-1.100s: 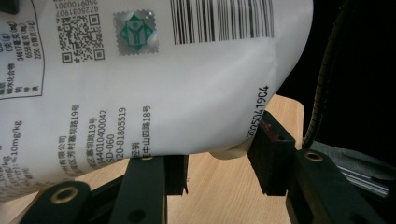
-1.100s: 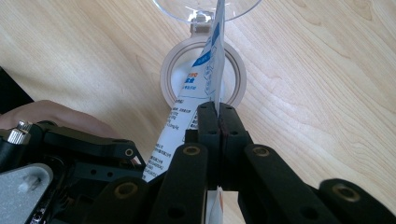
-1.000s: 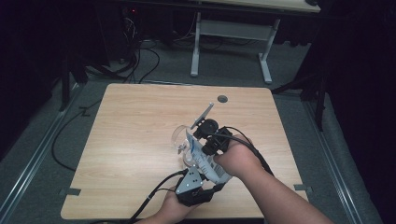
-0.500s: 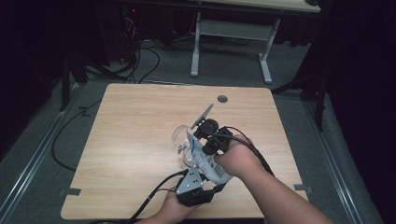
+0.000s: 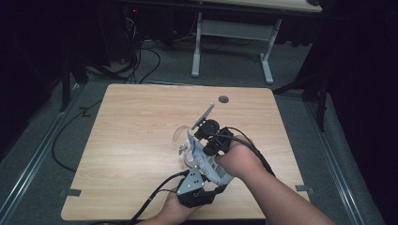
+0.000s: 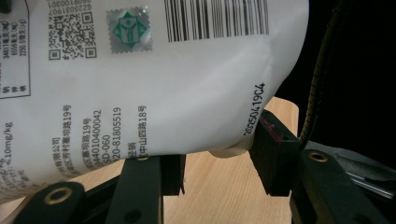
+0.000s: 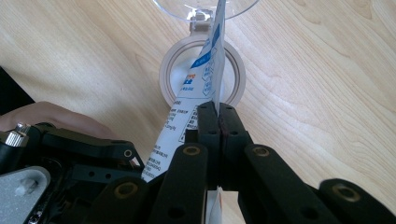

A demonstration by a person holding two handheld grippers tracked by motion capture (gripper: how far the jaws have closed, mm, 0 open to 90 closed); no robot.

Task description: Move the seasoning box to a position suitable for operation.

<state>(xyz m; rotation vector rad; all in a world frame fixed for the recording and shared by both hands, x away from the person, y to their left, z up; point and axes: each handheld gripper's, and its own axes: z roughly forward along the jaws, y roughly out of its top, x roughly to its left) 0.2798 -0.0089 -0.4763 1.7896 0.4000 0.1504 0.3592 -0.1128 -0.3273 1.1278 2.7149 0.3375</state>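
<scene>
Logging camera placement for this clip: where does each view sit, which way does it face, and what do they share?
High view: above the table's near edge, looking forward and down; both forearms, right gripper.
Left gripper view: on the left gripper, looking along its fingers at the white pouch.
Right gripper view: on the right gripper, looking down at a tape roll under a clear glass.
All share the white pouch.

Bright, even light on the table [image 5: 131,140] (surroundings dark); gripper views sharp.

Wooden table [image 5: 131,140] (grommet [image 5: 223,99]), floor cables [image 5: 136,61].
</scene>
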